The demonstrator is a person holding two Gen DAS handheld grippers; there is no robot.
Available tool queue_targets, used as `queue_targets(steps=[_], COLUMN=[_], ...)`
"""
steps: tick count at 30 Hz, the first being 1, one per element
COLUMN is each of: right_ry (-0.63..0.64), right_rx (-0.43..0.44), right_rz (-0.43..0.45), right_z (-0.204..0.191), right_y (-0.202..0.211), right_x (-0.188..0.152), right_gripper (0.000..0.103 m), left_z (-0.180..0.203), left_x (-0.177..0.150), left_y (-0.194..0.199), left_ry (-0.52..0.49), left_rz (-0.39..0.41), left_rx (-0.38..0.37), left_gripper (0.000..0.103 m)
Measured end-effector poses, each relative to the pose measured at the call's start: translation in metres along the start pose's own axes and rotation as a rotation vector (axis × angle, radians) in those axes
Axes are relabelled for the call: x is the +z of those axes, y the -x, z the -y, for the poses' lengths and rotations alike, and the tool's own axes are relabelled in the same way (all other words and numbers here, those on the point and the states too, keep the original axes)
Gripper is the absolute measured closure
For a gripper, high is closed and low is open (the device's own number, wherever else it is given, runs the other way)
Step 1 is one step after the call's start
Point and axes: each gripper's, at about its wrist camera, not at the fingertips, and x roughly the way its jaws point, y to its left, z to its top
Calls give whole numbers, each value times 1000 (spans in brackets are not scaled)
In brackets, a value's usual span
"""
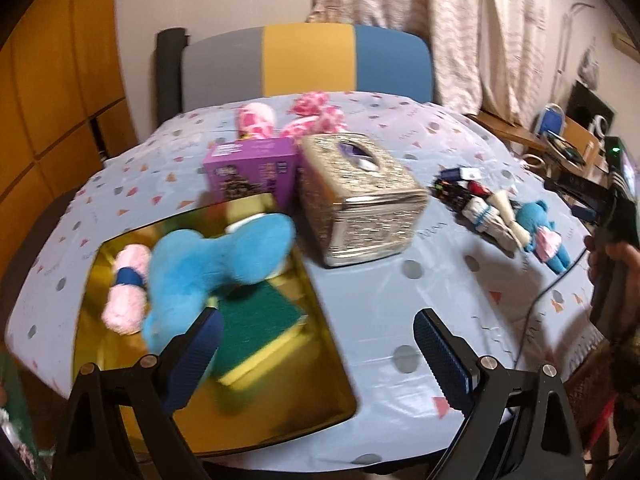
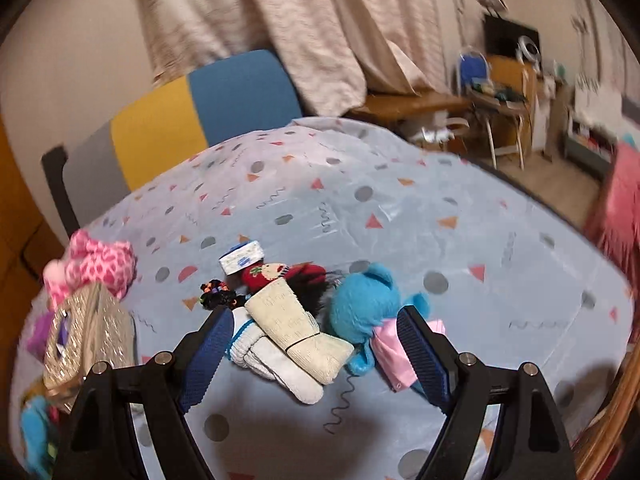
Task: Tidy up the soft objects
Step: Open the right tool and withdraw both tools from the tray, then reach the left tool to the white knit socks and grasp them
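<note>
A round table point(image 1: 440, 288) covered in a pale blue cloth printed with dots and triangles holds scattered soft things, and an embossed silver tissue box point(image 1: 360, 200) near its middle serves as the landmark. To the left of the tissue box and nearer the viewer lies a shiny gold tray point(image 1: 280, 408); in it are a fluffy blue plush toy point(image 1: 216, 264), a pink yarn ball with a blue band point(image 1: 126, 292) at its far left, and a green and yellow sponge point(image 1: 256, 320) partly under the plush. The left gripper point(image 1: 316, 344) hovers over the near side of the tray with its blue-padded fingers spread wide and nothing between them; the left finger overlaps the blue plush in the view, though contact cannot be judged because of blur. A purple box point(image 1: 252, 172) stands touching the tissue box's left side, and pink spotted plush pieces point(image 1: 304, 120) lie behind both. To the right of the tissue box, well apart from it, sits a small heap: a blue teddy in a pink dress point(image 2: 368, 304), a cream sock point(image 2: 296, 328), a white sock point(image 2: 272, 356), a red doll point(image 2: 280, 274) and a small dark beaded item point(image 2: 216, 294). The right gripper point(image 2: 316, 344) hangs just above this heap, fingers wide apart, holding nothing. A chair with grey, yellow and blue panels point(image 1: 308, 60) stands beyond the table.
</note>
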Motion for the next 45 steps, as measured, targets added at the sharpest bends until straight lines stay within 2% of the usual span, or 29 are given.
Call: queue_targets(steps=[6,9,15,17,22,23,29,34,38,43,45], right_ry=[-113,-171,-274,-295,-313,-312,-329,-339,-333,-343,-342], right_rx=[12,14,34,41,58,62,91,126,145,175,181], right_rz=[-29,-42,-66,-74,-83,-80,-71,-84,-87,-102,-109], right_z=[22,32,52,56,57,57,59,59,58,58,56], right_y=[-2,-5,-8,-8,-9,-8,-7,-9,-10,-12,-14], right_x=[0,1,-1,-2,-3,-3,-1,-1,-1,-2,-2], right_gripper=[18,18,18,18,18,18,18,18,18,18,18], left_z=[32,43,78,92,131,138,183,215,233,241,242], left_x=[7,10,23,28,45,50,78,98,109,113,113], left_y=[-18,-29,-50,-56,-82,-89,-135,-177,-202,-236,-250], left_ry=[-59,-65,-119,-146,-188,-179,-126,-44,-2,94,133], left_rz=[-33,-58,-102,-109,-148,-163,-239,-284,-283,-338,-362], left_rx=[-67,-88,-178,-208,-292,-318,-412,-454,-450,-413,-384], left_gripper=[7,11,26,36,53,56,56,57,57,58,55])
